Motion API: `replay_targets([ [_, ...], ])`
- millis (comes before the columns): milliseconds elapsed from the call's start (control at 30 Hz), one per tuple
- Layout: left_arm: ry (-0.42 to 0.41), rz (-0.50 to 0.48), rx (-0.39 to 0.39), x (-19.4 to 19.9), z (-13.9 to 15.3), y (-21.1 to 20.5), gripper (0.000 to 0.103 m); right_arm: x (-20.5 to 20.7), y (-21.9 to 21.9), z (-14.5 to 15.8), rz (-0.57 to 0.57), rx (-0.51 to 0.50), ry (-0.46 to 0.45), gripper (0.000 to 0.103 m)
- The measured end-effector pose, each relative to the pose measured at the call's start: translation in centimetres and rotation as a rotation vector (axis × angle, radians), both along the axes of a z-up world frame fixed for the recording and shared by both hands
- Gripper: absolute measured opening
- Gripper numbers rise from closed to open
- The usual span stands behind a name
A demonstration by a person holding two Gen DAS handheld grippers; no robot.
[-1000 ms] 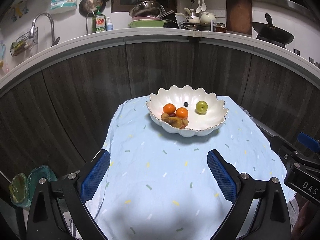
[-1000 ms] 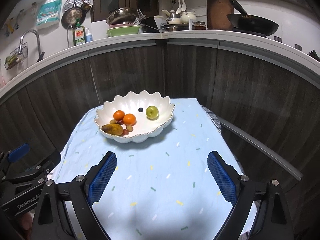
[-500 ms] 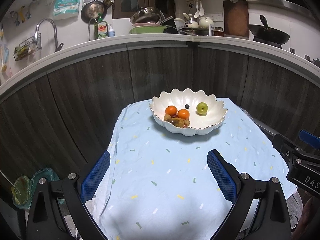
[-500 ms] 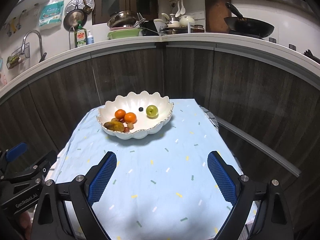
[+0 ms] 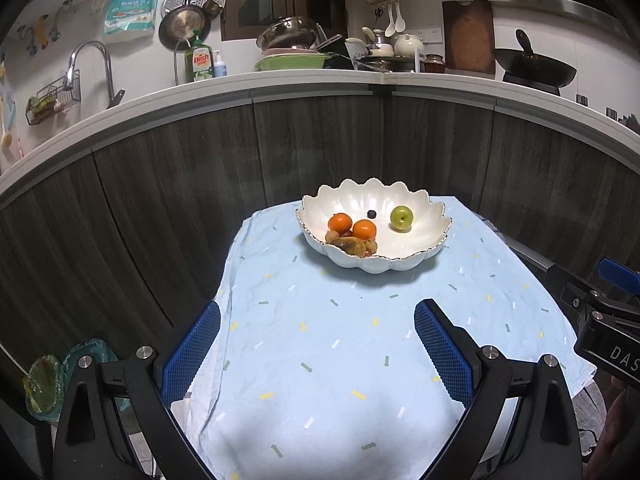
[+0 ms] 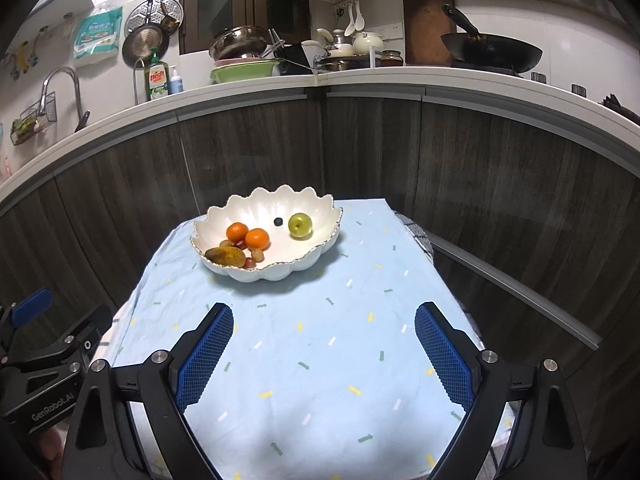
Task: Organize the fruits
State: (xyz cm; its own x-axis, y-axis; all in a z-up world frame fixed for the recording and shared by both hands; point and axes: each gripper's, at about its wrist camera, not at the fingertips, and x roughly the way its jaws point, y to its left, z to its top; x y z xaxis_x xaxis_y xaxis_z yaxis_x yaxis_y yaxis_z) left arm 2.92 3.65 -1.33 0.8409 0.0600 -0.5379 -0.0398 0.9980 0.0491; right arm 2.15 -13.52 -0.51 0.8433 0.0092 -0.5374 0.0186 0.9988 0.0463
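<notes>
Fruits [image 6: 256, 238] sit in bowl [image 6: 320, 256], beyond both empty tools.

— What do we have in the white scalloped bowl [image 5: 420, 258], centre of the frame?

— We see two oranges [image 5: 352, 226] touching at its left, a brownish pear [image 5: 350, 245] lying in front of them among small reddish-brown fruits, a green apple [image 5: 401, 218] upright at right, and a blueberry [image 5: 372, 213] between.
</notes>
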Motion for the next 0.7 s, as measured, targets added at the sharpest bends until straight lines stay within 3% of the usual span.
replay_targets([
  [700,-0.001,0.001,0.001,-0.06,0.13,0.06,0.099,0.00,0.06,-0.08,0.001,0.001,-0.001,0.093],
])
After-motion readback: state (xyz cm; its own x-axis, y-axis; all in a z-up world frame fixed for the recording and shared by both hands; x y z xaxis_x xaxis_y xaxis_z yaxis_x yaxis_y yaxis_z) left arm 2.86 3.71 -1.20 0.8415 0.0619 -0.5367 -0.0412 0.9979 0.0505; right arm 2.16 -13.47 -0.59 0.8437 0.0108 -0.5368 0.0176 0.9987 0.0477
